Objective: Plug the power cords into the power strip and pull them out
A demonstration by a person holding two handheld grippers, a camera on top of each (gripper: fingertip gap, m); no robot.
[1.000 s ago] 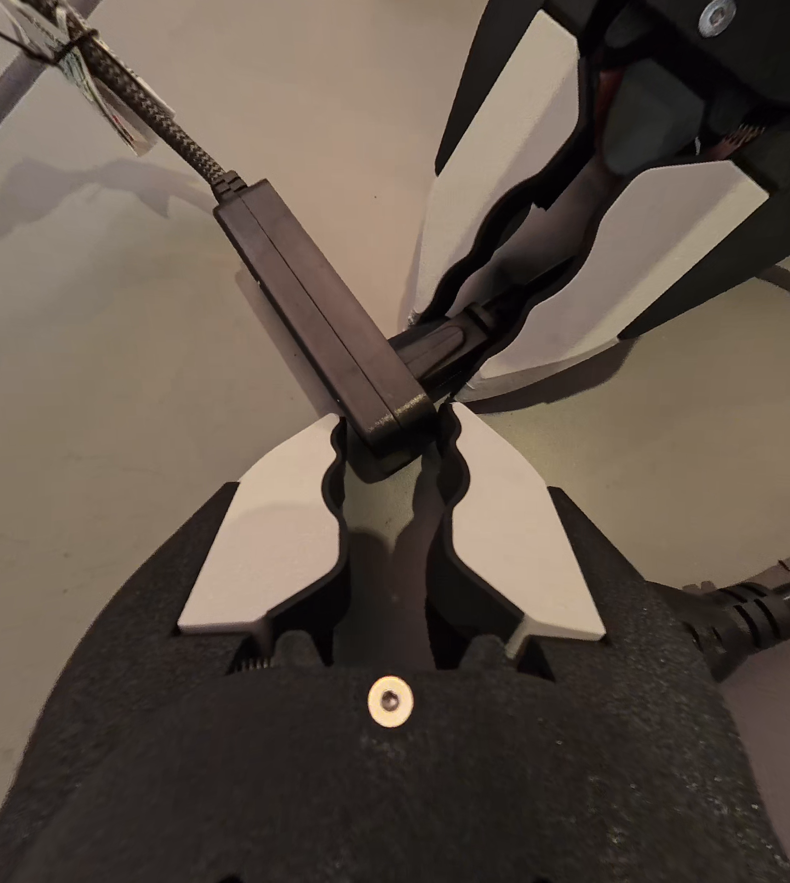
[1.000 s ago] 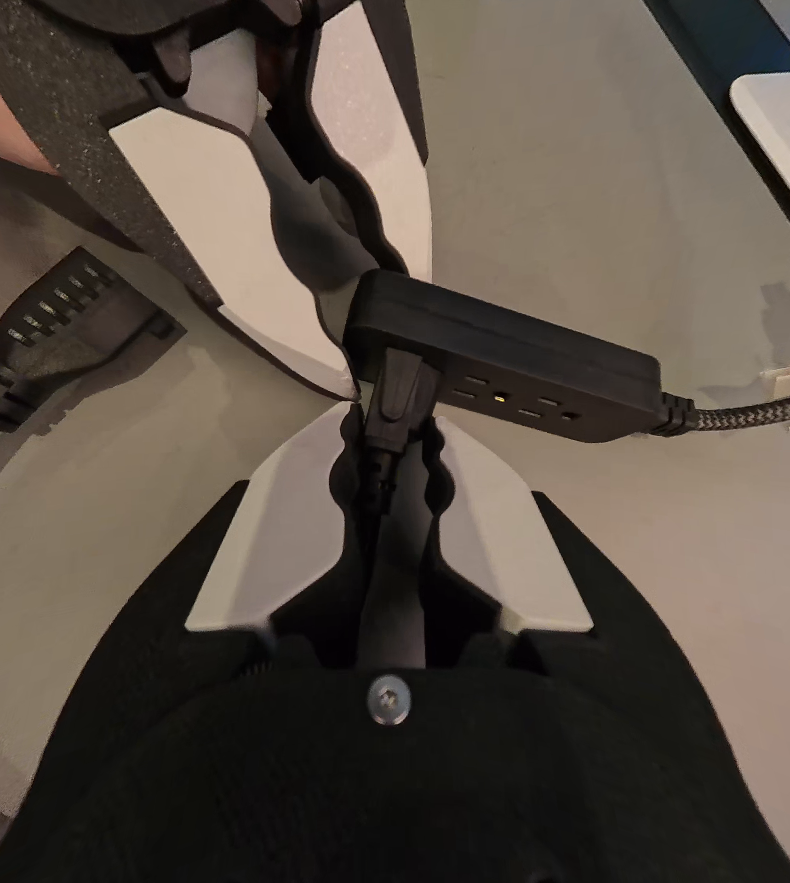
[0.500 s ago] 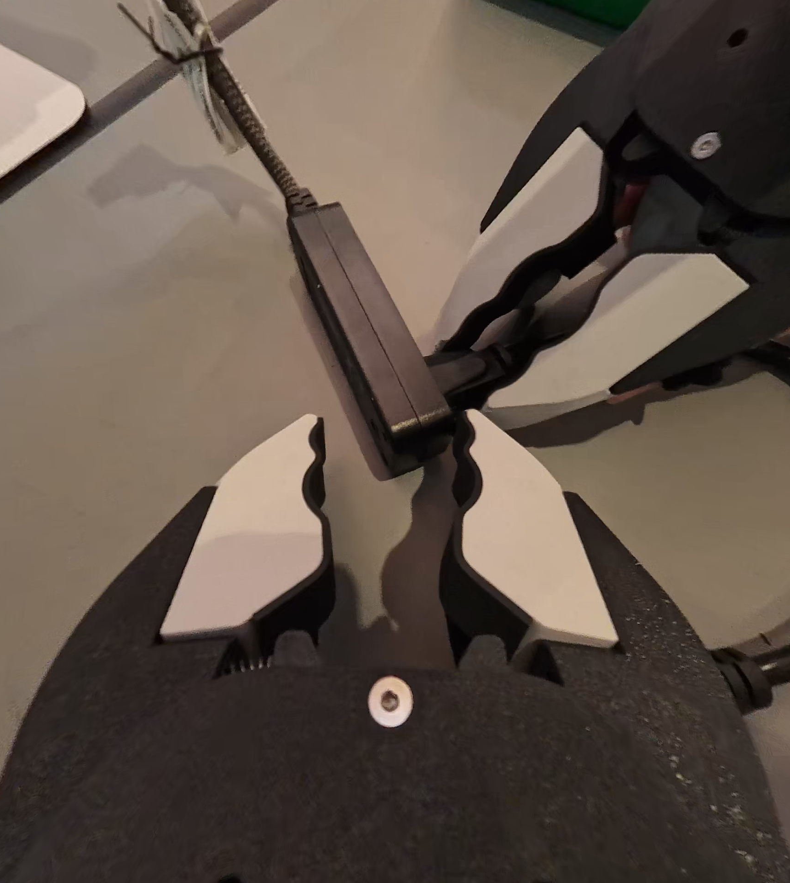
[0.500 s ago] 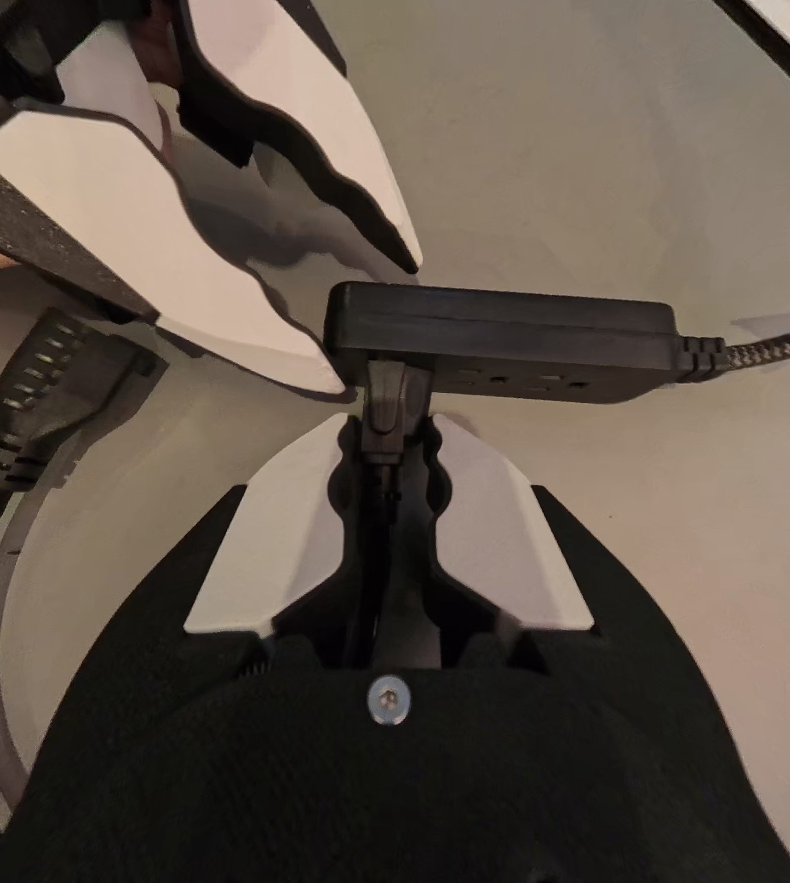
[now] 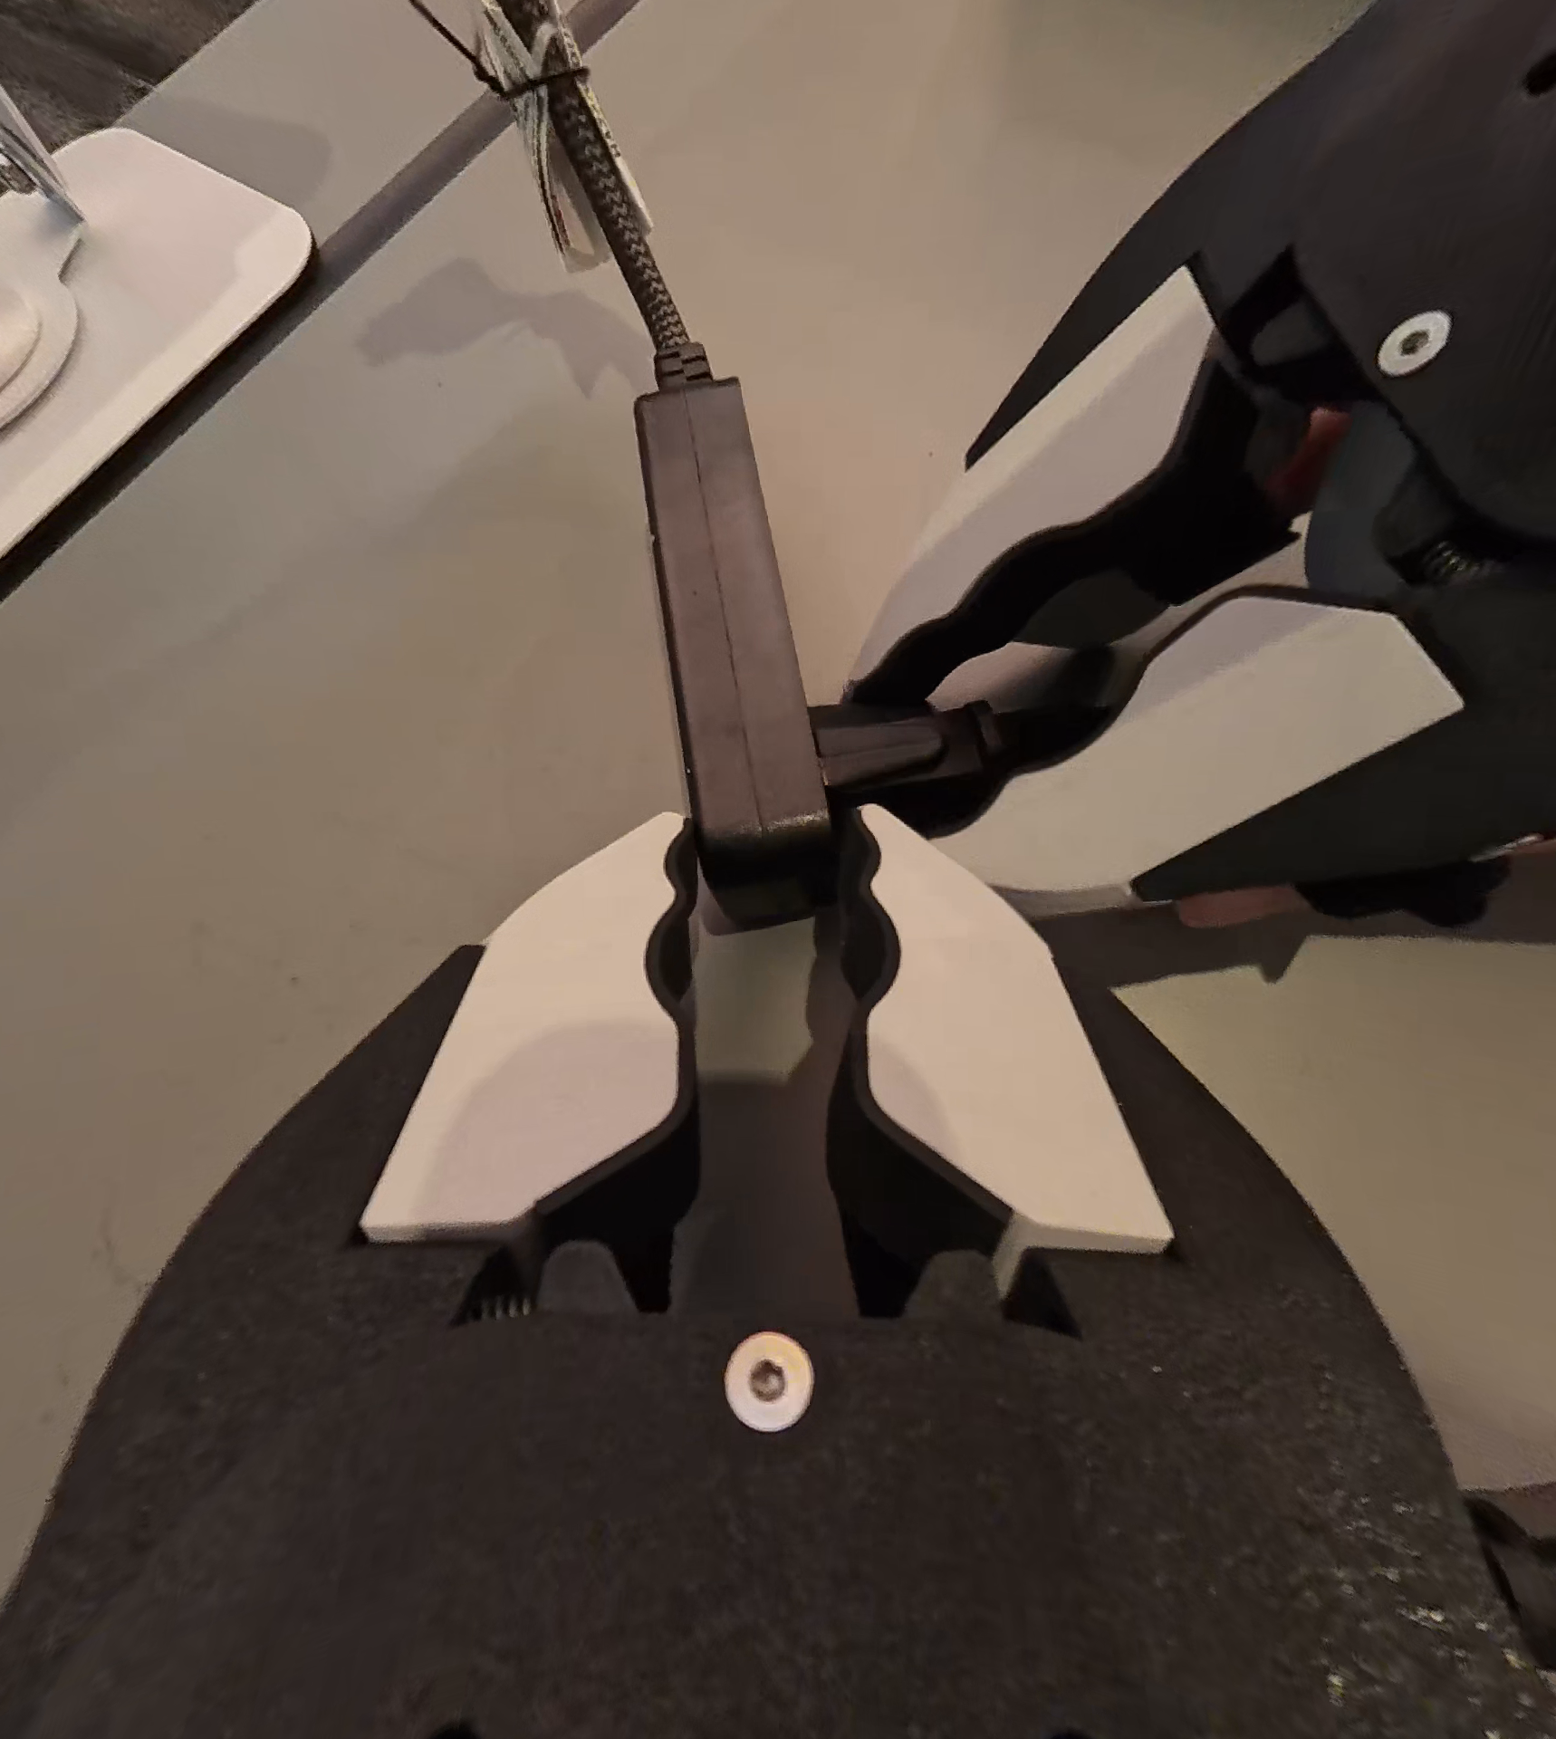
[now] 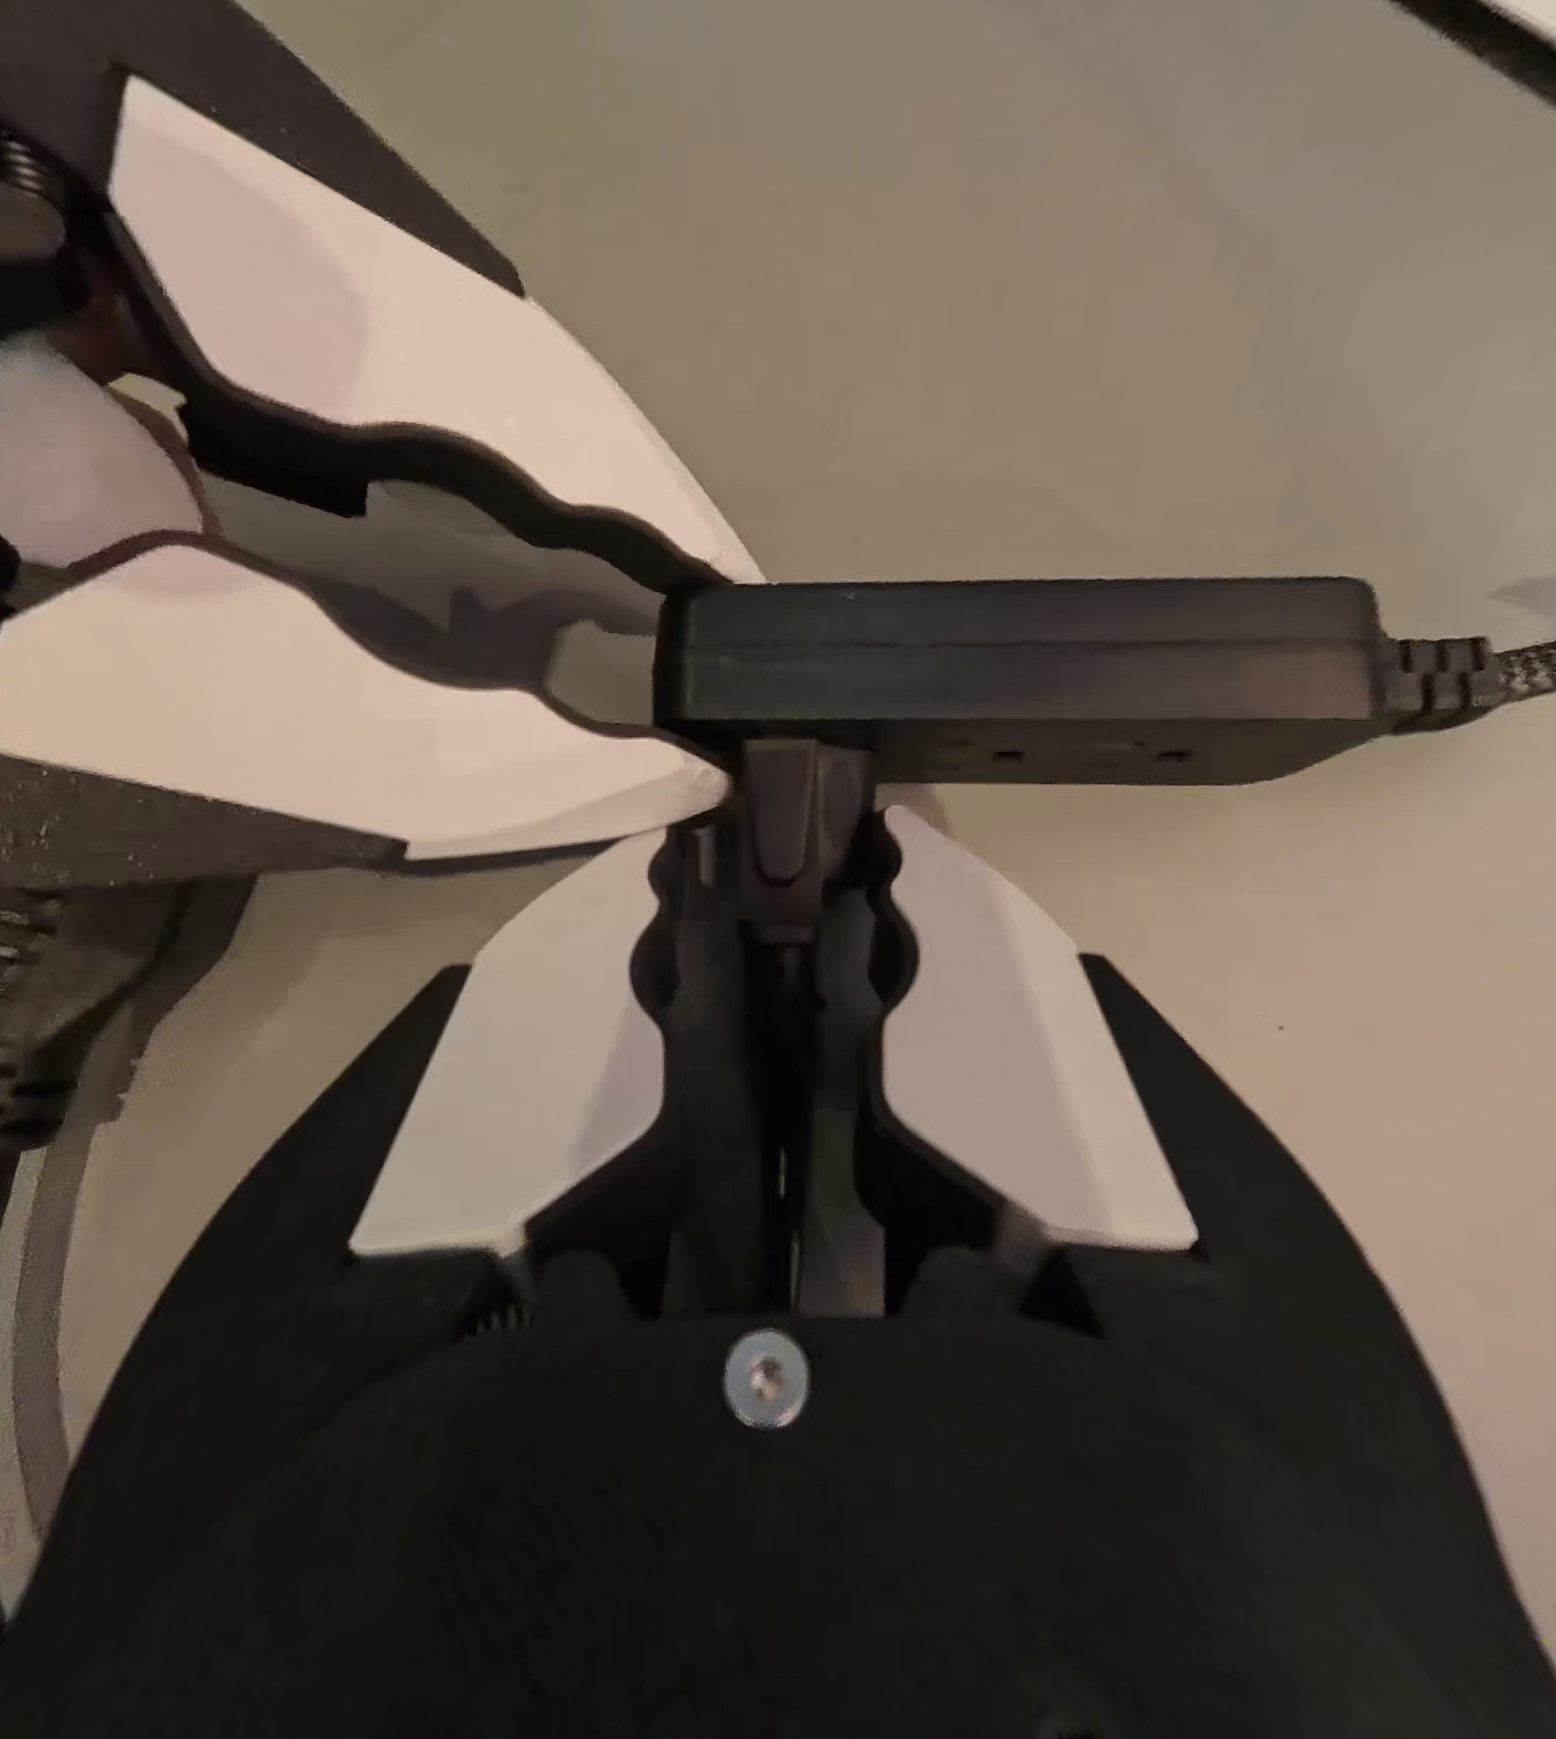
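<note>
Bench (image 5: pixel 191 753): grey, mostly bare; white stand base (image 5: pixel 97 311) far left corner.

Left tool (image 5: pixel 763 847): closed on near end of power strip (image 5: pixel 727 621), both fingers against its sides. Strip is on edge, lifted or tipped off the bench, can't tell which. Braided cable (image 5: pixel 652 282) w/ tags tied on runs off the far end.

Right tool (image 6: pixel 788 847): clamped on plug (image 6: pixel 788 809), which sits in the end outlet nearest the left tool, its cord running back between the fingers. Plug body flush to strip face as far as I can see; prongs not visible.

2nd plug (image 6: pixel 12 1016) w/ thick cord lies loose on bench, left in right wrist view, not in the strip.

Status, best guess: 1 cord seated, or mid insert/pull, can't tell which. Other outlets (image 6: pixel 1085 753) empty. Left to do: 2nd cord in, then pull both.
</note>
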